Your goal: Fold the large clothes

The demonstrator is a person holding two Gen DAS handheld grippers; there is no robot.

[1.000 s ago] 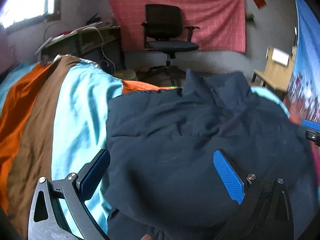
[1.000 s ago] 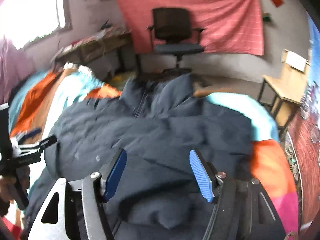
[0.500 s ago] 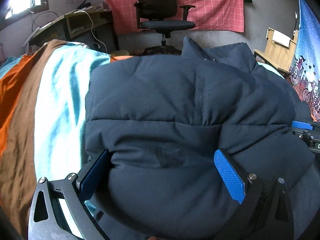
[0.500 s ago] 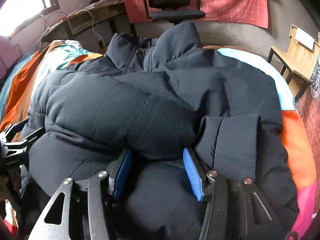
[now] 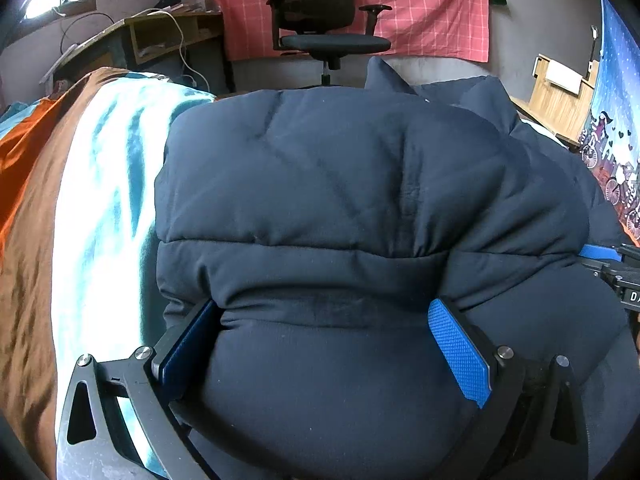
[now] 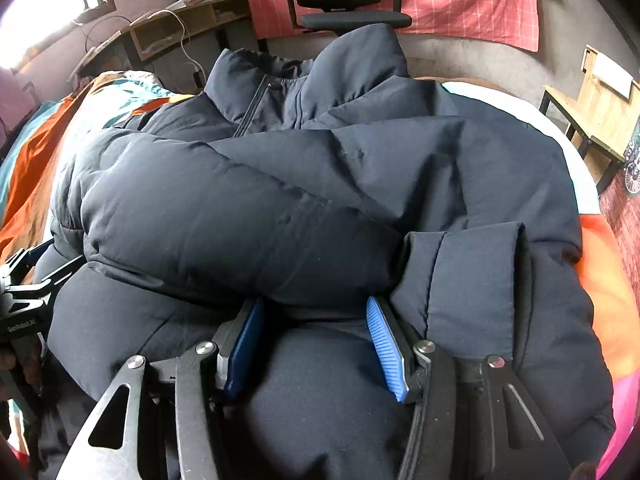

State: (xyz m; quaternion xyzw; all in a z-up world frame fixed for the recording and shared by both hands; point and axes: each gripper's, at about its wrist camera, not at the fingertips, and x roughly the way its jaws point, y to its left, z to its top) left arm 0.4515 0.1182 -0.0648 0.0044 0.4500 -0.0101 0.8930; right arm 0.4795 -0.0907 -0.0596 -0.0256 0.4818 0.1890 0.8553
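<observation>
Since a second ago, both of my grippers have gone from hovering over the flattened dark navy padded jacket (image 5: pixel 352 184) to lying low against it, with a thick fold of its hem now bulging up between the pads. My left gripper (image 5: pixel 324 344) has its jaws spread wide, blue pads pressed against either side of a fat roll of the fabric; I cannot tell if it truly pinches the cloth or only straddles it. My right gripper (image 6: pixel 316 340) stands at a narrower gap, its blue pads (image 6: pixel 384 344) bracketing the lower edge of the folded-over layer, with a turned-up sleeve cuff (image 6: pixel 472 280) lying just beside its right finger. In the right wrist view the jacket's collar and zip (image 6: pixel 276 84) point away from me toward the far end. The jacket lies on a bed covered by a satin spread striped in orange, brown and turquoise (image 5: pixel 80 208), which shows bare on the left side. Padded bulk fills most of both views and hides the bed beneath it. Beyond the bed I see a black swivel office chair (image 5: pixel 320 20) before a pink checked cloth hung on the wall (image 5: pixel 432 8), a cluttered wooden desk with a white cable (image 5: pixel 168 36) on the left, and a pale wooden stand (image 5: pixel 556 96) on the right.
</observation>
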